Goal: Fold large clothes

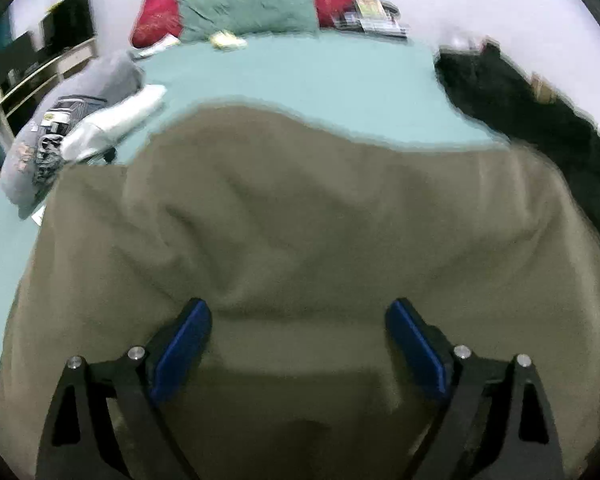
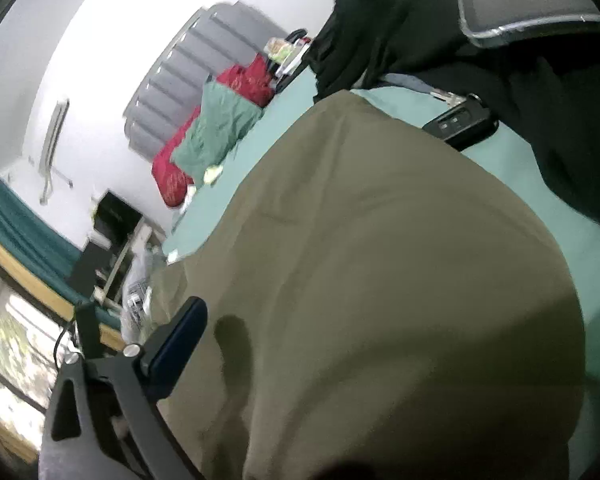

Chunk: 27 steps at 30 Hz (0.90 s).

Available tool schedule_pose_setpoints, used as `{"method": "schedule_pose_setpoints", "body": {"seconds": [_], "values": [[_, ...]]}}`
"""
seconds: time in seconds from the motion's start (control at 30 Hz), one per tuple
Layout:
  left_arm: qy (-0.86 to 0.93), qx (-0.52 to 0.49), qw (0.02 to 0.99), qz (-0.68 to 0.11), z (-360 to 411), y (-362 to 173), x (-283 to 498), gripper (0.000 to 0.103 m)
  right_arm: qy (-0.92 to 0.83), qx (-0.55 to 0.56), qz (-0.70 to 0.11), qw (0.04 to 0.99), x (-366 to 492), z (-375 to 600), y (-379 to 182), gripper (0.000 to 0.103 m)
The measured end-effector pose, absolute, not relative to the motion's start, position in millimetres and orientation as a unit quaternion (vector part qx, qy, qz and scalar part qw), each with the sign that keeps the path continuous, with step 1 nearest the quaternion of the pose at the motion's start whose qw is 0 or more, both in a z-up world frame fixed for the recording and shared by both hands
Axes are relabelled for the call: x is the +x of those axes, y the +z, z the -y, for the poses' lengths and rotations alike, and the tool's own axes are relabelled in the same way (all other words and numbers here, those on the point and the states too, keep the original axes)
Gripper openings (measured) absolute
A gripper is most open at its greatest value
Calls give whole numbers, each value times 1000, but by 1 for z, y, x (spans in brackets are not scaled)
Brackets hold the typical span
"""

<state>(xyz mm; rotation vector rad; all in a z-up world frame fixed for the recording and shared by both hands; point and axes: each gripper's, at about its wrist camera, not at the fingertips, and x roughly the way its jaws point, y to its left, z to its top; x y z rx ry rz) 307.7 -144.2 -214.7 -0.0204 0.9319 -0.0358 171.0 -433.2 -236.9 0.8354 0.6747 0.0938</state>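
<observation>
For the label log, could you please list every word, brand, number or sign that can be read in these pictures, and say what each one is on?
No text can be read in either view.
Grey garment at the bed's left edge: a printed graphic, too blurred to read.
Packets beside the red pillow: coloured printing, too small and blurred.
Black device on the bed sheet: small marks, unreadable.
Olive garment: no print visible.

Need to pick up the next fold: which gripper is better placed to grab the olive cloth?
Probably left. The left gripper faces the olive-brown cloth squarely, both jaws open; the right gripper shows only one finger.
</observation>
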Motion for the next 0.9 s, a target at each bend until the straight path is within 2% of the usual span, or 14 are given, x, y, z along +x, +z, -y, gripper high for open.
{"method": "schedule_pose_setpoints", "body": {"seconds": [0.13, 0.27, 0.33, 0.37, 0.4, 0.43, 0.47, 0.7, 0.9], "values": [[-24, -13, 911, -411, 137, -202, 322, 92, 46, 404, -312, 858, 170, 432, -236, 98], [-28, -17, 877, -480, 132, -241, 356, 94, 80, 415, -301, 855, 175, 428, -231, 97], [-22, 1, 880, -475, 138, -246, 357, 95, 105, 411, -294, 856, 180, 420, -223, 85], [-18, 8, 881, -473, 141, -246, 355, 95, 112, 396, -297, 861, 183, 414, -218, 68], [-18, 8, 882, -472, 141, -246, 355, 95, 117, 381, -303, 865, 186, 408, -214, 45], [-19, 5, 882, -472, 140, -247, 354, 95, 118, 372, -306, 868, 188, 404, -211, 34], [-19, 4, 881, -472, 140, -246, 354, 95, 124, 365, -305, 871, 189, 399, -206, 31], [-54, 5, 869, -491, 121, -222, 342, 94, 135, 276, -296, 905, 193, 358, -157, 25], [-65, -8, 886, -459, 55, -188, 298, 94, 157, 211, -282, 923, 195, 301, -107, 25]]}}
